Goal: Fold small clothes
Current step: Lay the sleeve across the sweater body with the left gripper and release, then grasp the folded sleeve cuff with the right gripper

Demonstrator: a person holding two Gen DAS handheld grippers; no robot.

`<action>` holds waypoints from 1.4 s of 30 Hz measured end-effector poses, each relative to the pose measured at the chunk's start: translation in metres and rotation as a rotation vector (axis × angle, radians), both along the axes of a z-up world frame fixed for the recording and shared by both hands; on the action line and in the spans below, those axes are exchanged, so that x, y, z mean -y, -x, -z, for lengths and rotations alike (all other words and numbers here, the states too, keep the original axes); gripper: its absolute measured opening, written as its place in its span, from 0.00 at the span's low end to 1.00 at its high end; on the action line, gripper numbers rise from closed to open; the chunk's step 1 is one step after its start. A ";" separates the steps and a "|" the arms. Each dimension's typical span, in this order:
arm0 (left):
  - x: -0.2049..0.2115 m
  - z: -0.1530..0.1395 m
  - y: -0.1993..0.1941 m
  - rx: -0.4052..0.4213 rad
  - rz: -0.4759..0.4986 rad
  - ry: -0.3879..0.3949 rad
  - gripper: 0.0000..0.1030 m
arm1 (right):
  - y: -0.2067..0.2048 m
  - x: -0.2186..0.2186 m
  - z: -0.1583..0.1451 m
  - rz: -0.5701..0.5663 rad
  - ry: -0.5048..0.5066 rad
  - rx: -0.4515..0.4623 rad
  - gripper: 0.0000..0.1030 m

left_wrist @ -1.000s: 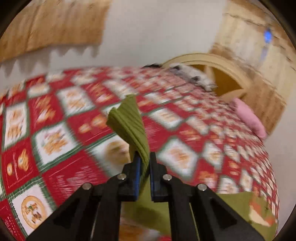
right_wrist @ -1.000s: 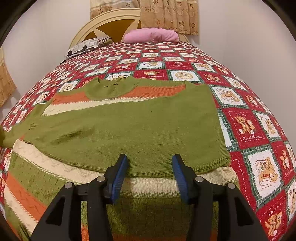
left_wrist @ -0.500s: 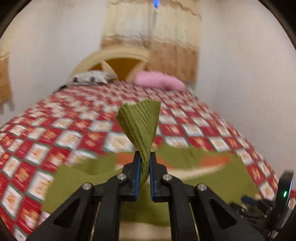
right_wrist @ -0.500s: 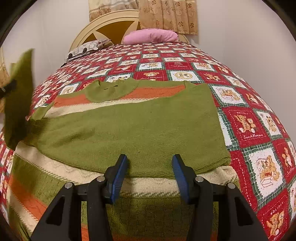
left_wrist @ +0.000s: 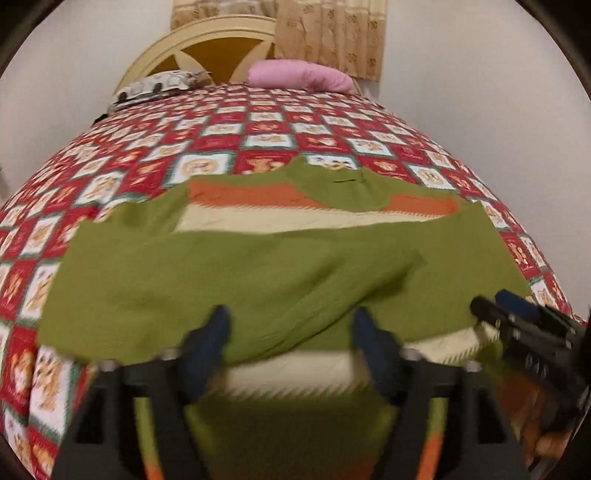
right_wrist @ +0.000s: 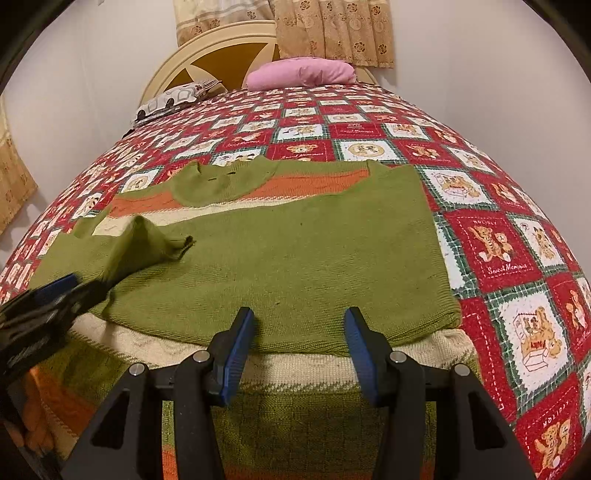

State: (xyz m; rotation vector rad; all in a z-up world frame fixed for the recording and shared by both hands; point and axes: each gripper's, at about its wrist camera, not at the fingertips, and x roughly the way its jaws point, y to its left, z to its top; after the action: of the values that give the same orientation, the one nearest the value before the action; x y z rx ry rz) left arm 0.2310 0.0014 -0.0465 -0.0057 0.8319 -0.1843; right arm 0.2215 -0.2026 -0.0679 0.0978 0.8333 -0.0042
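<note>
A green knit sweater [left_wrist: 258, 266] [right_wrist: 295, 251] with orange and cream stripes lies flat on the red teddy-bear quilt [right_wrist: 498, 251], its lower part hanging over the bed's near edge. Its left sleeve [right_wrist: 147, 240] [left_wrist: 332, 295] lies folded across the body, rumpled. My left gripper [left_wrist: 291, 325] hovers just over that sleeve with its jaws opening wide, and the pads do not press the cloth. It also shows at the left edge of the right wrist view as the left gripper [right_wrist: 55, 291]. My right gripper [right_wrist: 299, 321] [left_wrist: 517, 306] hangs open above the folded green edge, holding nothing.
A pink pillow [left_wrist: 299, 74] [right_wrist: 303, 72] and a patterned pillow [right_wrist: 173, 98] lie at the head of the bed by a cream headboard [right_wrist: 221, 48]. Curtains [right_wrist: 332, 33] hang behind it. White walls close in on both sides. Bare quilt lies beyond the sweater.
The left gripper swung the sleeve it held from off to the side over the sweater's body, then opened and let it drop there. The right gripper stayed still.
</note>
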 end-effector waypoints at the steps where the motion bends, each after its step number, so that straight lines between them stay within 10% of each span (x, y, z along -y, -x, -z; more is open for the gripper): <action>1: -0.006 -0.001 0.006 -0.001 -0.012 0.004 0.77 | 0.000 0.000 0.000 0.000 0.000 0.000 0.51; 10: -0.067 0.012 0.014 -0.006 -0.209 -0.065 0.82 | 0.000 -0.002 0.001 -0.003 0.016 -0.005 0.54; 30: -0.079 0.034 0.003 -0.105 -0.240 -0.020 1.00 | -0.003 -0.014 -0.008 0.020 0.085 -0.055 0.61; 35: -0.078 0.035 0.003 -0.106 -0.238 -0.016 1.00 | 0.006 -0.028 -0.043 -0.028 -0.126 0.051 0.61; 42: -0.080 0.035 0.003 -0.104 -0.236 0.002 1.00 | -0.044 -0.073 -0.027 -0.087 -0.180 -0.033 0.61</action>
State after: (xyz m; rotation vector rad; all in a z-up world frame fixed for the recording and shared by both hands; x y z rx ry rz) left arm 0.2283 0.0818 -0.0812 -0.1162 0.9272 0.0377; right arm 0.2652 -0.1293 -0.0412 0.2319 0.8697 0.1513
